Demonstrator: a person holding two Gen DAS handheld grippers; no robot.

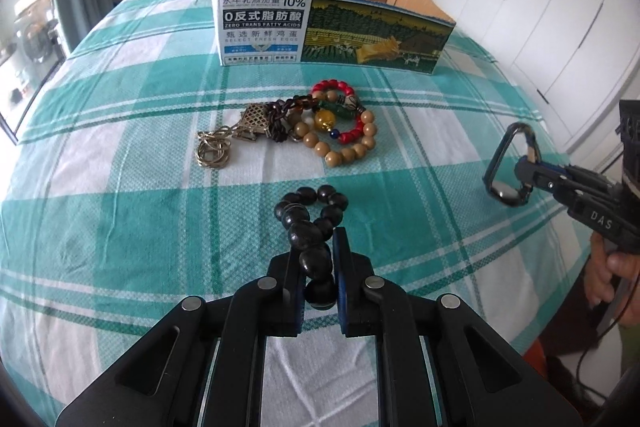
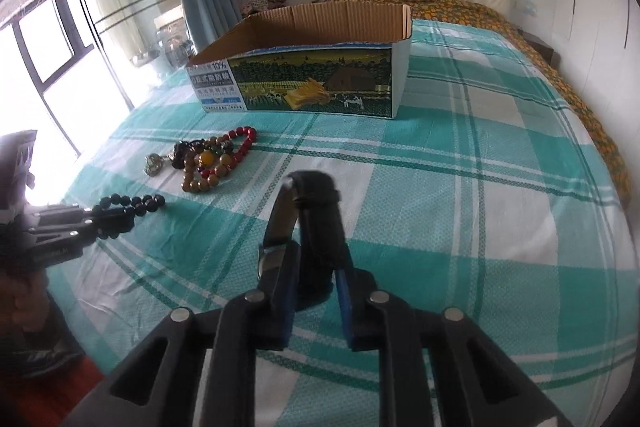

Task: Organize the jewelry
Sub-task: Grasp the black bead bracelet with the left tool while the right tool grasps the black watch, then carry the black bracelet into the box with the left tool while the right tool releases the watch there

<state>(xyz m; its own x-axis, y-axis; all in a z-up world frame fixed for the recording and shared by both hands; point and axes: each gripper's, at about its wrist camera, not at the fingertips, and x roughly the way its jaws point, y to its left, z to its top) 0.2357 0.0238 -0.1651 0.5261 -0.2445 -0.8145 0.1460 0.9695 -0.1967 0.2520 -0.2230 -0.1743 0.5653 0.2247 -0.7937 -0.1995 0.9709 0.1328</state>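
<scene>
Two grippers angled down over a teal plaid bedspread (image 1: 120, 155), each clamped on a piece of jewelry.

A black bead bracelet (image 1: 310, 223) is pinched by the left gripper (image 1: 320, 259) near the bedspread's near edge; a black-strapped wristwatch (image 1: 507, 167) is gripped by the right gripper (image 2: 310, 263). The watch dial is seen only from the left wrist. Mid-bedspread, a heap of bead bracelets (image 1: 340, 123) and a metal chain (image 1: 214, 149) lie before the open cardboard box (image 1: 332, 27), whose contents cannot be told.
</scene>
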